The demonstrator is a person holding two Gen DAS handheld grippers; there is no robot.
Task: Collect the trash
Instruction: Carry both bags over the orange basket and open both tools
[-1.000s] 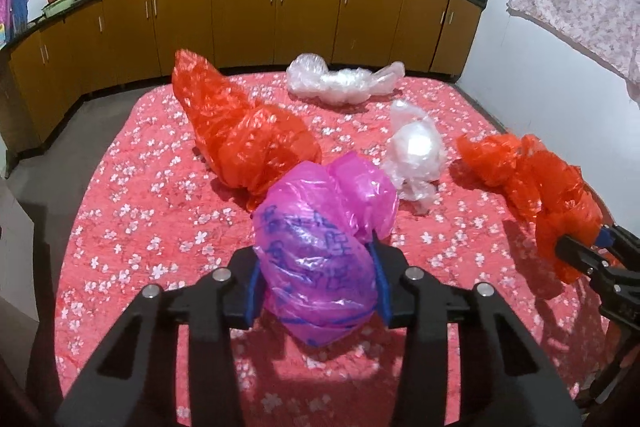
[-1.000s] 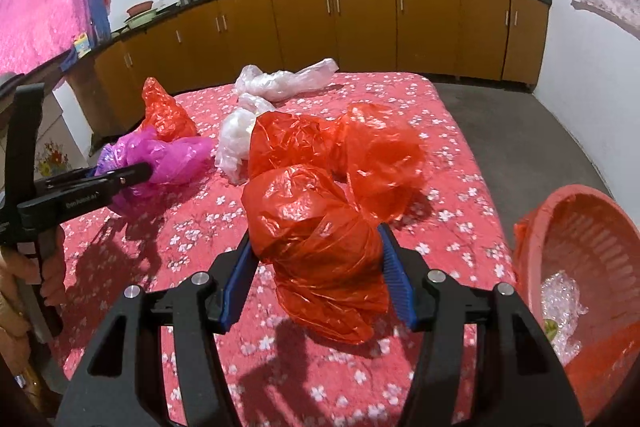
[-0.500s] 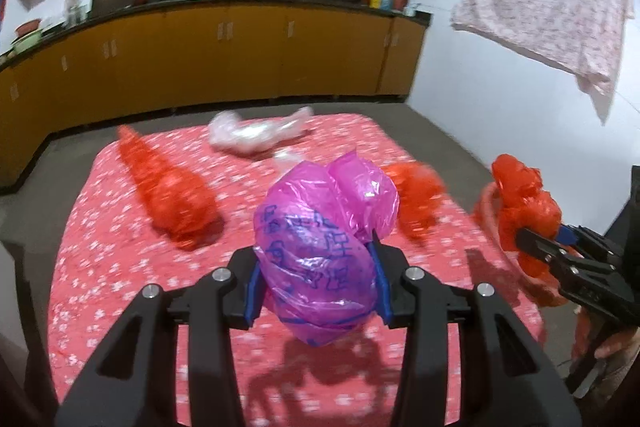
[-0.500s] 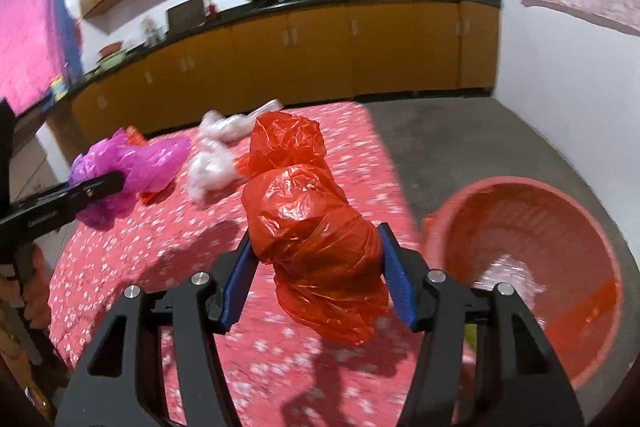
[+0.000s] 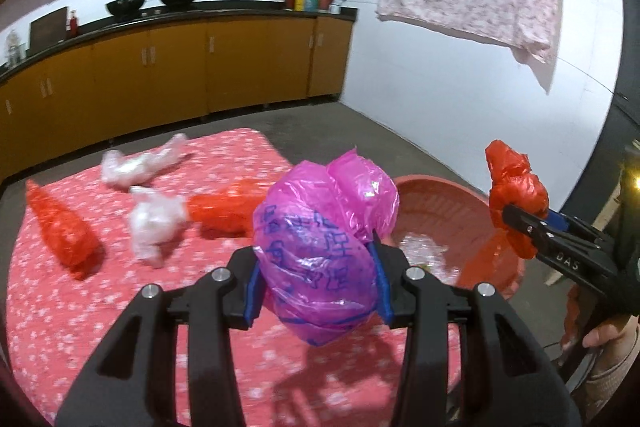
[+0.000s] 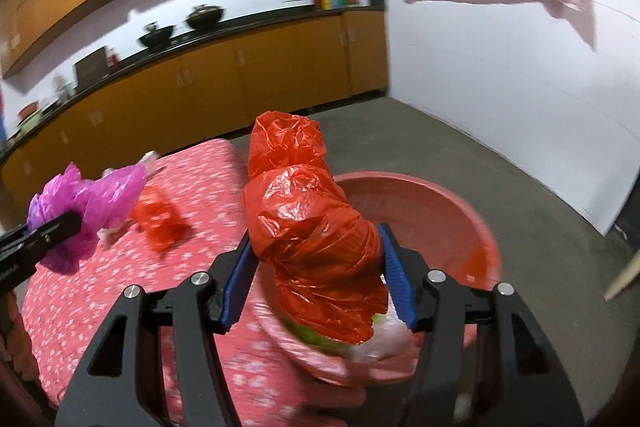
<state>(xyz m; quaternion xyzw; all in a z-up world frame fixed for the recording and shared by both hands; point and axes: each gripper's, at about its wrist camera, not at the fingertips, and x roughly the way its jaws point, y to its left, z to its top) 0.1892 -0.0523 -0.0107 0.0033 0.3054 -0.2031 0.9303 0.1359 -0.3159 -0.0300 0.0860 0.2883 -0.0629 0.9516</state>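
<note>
While your left gripper (image 5: 318, 277) clamped the pink bag (image 5: 324, 247), your right gripper (image 6: 316, 277) squeezed the red bag (image 6: 316, 235) over the basin (image 6: 452, 211)

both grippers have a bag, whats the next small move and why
Probably open the right gripper to drop the red bag: in the right wrist view it hangs over the red basket, which already holds some trash. The left gripper, clamped on the pink bag, looks short of the rim, over the floral cloth.

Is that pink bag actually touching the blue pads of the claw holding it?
Touching. The left wrist view shows the pink bag bulging between both blue pads.
</note>
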